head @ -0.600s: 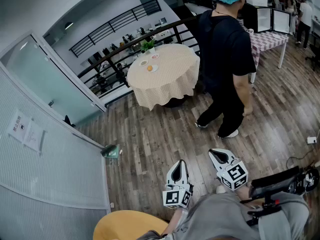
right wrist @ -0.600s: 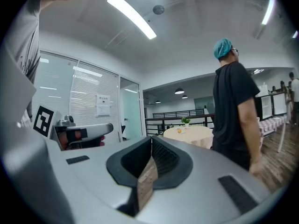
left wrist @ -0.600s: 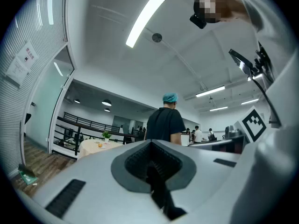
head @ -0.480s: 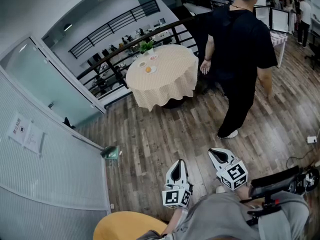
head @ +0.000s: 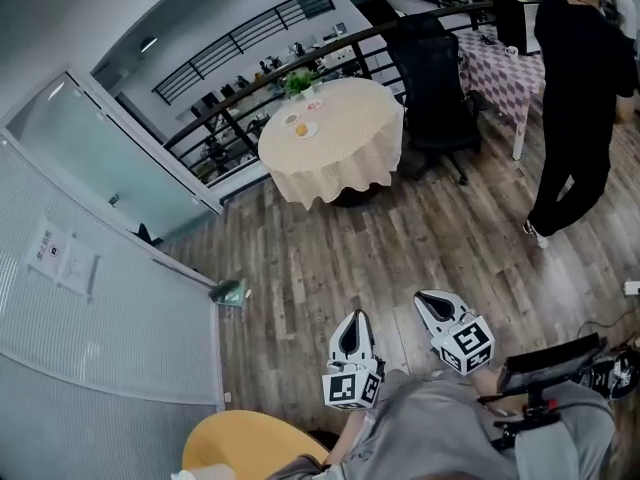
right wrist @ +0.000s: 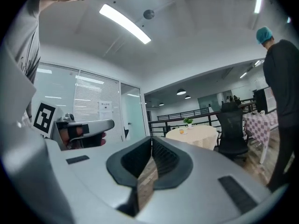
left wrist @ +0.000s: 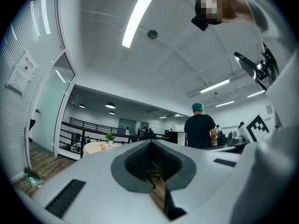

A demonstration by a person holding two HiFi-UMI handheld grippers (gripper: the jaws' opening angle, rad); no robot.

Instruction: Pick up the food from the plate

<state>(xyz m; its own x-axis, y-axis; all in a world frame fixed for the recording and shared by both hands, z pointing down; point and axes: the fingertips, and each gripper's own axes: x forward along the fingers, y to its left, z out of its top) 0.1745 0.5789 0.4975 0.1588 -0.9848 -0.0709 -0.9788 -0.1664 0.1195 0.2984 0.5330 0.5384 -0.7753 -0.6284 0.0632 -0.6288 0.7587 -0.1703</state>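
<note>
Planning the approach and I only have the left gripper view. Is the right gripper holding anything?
Observer: No. The right gripper view shows the right gripper with its jaws shut and nothing between them.
Operator: What lies between me and the table?
Observer: In the head view, only bare wood floor up to the table. The person stands off to the right of that line.
Operator: Anything close on my left?
Observer: The head view shows a yellow chair low at the left, next to you.
</note>
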